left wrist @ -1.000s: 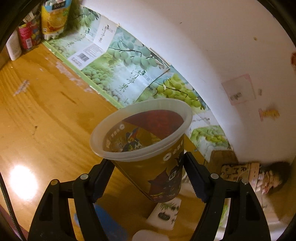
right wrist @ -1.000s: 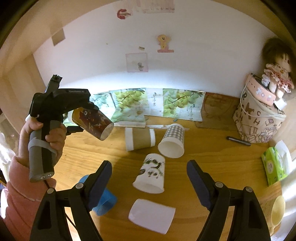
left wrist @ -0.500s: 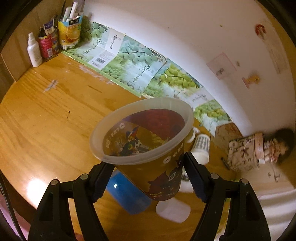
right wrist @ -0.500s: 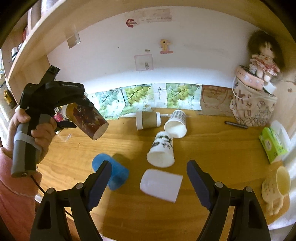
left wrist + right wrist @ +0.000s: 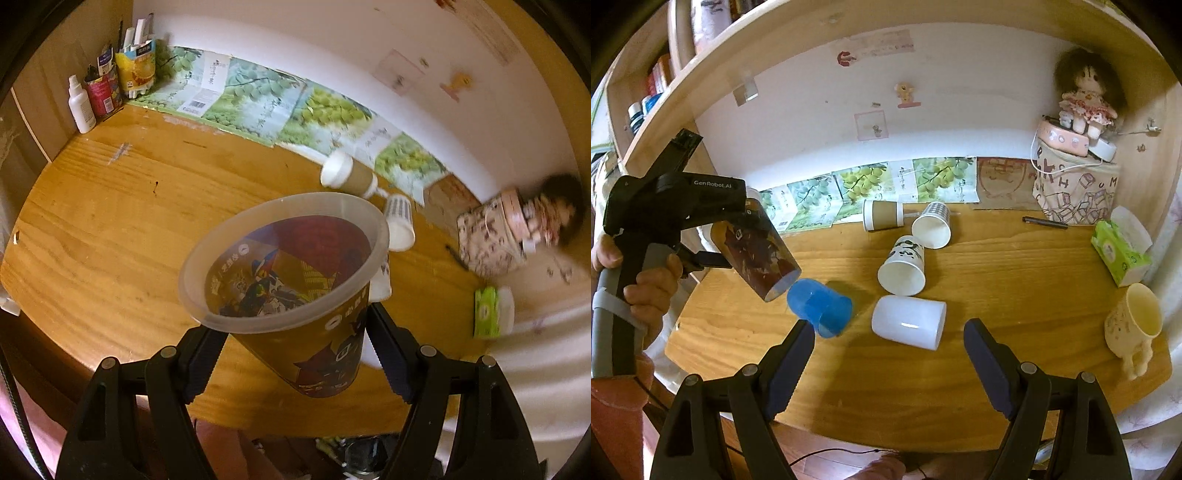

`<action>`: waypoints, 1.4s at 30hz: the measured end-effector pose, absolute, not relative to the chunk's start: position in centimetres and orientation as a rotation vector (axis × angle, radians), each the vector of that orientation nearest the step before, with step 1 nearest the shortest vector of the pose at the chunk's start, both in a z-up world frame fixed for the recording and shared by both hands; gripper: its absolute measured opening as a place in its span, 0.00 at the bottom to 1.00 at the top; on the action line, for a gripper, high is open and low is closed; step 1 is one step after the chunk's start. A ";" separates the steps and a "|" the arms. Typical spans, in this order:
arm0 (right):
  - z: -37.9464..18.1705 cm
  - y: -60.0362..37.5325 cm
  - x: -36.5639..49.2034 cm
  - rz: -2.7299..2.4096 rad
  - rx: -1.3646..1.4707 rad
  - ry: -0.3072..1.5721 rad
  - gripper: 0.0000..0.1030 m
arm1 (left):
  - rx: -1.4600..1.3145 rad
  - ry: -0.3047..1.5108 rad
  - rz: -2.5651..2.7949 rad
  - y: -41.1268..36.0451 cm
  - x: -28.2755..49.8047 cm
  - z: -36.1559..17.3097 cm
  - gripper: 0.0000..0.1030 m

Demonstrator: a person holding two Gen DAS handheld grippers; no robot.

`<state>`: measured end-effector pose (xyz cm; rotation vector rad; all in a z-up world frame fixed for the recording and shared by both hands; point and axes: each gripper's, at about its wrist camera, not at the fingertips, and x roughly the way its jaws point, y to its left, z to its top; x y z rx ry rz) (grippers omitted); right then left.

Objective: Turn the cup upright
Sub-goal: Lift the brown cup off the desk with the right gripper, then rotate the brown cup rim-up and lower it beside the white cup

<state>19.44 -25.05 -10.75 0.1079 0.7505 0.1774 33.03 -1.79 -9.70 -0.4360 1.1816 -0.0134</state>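
Since the earlier frames the left gripper (image 5: pixel 295 354) has swung the cup (image 5: pixel 291 291) out from the wall toward the desk's near edge, and the view past it now takes in most of the desk (image 5: pixel 110 229).

In the left wrist view the cup fills the centre and lower middle of the frame, held in the air above the desk. Its long axis is tilted: the frosted rim and open mouth face up and toward the camera, the base points down and away. In the right wrist view the cup (image 5: pixel 757 251) sits at the left of the frame, slanting down to the right with its base lowest, just above and left of the blue cup (image 5: pixel 820 308); whether they touch cannot be told.

The left gripper is closed part-way on the cup, one finger pressed against each side of the printed wall below the rim. A hand (image 5: pixel 646 280) grips its handle at the far left of the right wrist view.

The right gripper (image 5: pixel 888 365) is spread wide at the bottom of its own frame and holds nothing, its fingers hanging above the desk's near edge.

On the desk lie the blue cup, a white cup (image 5: pixel 908 321), a patterned cup (image 5: pixel 903 266), a checked cup (image 5: pixel 932 225) and a brown-sleeved cup (image 5: pixel 882 215), all on their sides. A cream mug (image 5: pixel 1134 325) stands upright at the right edge.
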 end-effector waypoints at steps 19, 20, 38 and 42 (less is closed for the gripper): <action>-13.2 -26.8 13.8 0.197 0.158 0.778 0.81 | -0.223 1.305 -0.029 -6.1 26.0 -12.1 0.76; -13.3 -26.8 13.6 0.199 0.160 0.779 0.81 | -0.217 1.314 -0.030 -6.2 25.9 -12.3 0.76; -17.5 -25.7 14.3 0.151 0.259 0.835 0.81 | 0.045 1.507 -0.193 -9.7 29.4 -17.0 0.76; -18.1 -25.4 15.0 0.117 0.291 0.846 0.81 | 0.091 1.554 -0.221 -10.2 30.6 -18.6 0.76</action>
